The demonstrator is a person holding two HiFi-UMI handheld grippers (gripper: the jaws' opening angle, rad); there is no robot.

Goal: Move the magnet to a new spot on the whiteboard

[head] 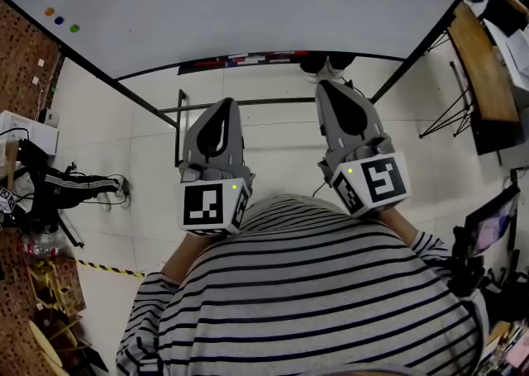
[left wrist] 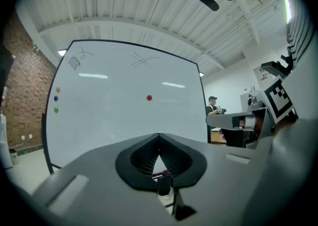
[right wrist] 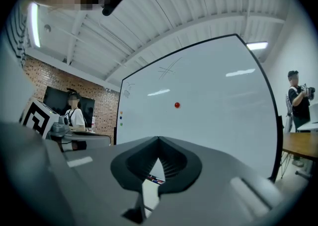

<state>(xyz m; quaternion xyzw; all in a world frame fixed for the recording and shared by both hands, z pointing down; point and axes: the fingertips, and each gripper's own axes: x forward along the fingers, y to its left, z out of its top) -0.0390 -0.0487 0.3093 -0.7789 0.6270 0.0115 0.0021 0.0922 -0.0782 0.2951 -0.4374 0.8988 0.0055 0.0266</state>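
Observation:
A small red magnet [left wrist: 149,98] sticks near the middle of the big whiteboard [left wrist: 124,115], under a drawn cross; the right gripper view also shows this magnet [right wrist: 177,105] on the board [right wrist: 218,106]. The head view does not show it. Both grippers are held low in front of my striped shirt, well short of the board and pointing at it. My left gripper [head: 221,106] has its jaws closed tip to tip with nothing between them [left wrist: 159,138]. My right gripper [head: 327,85] is likewise shut and empty [right wrist: 159,140].
Orange, blue and green magnets [head: 59,20] sit in a column at the board's left edge. A marker tray [head: 248,59] runs along its bottom. A wooden table [head: 483,69] stands at the right, cables and gear [head: 50,184] at the left. One person [right wrist: 298,96] stands right of the board, another [right wrist: 74,115] sits left.

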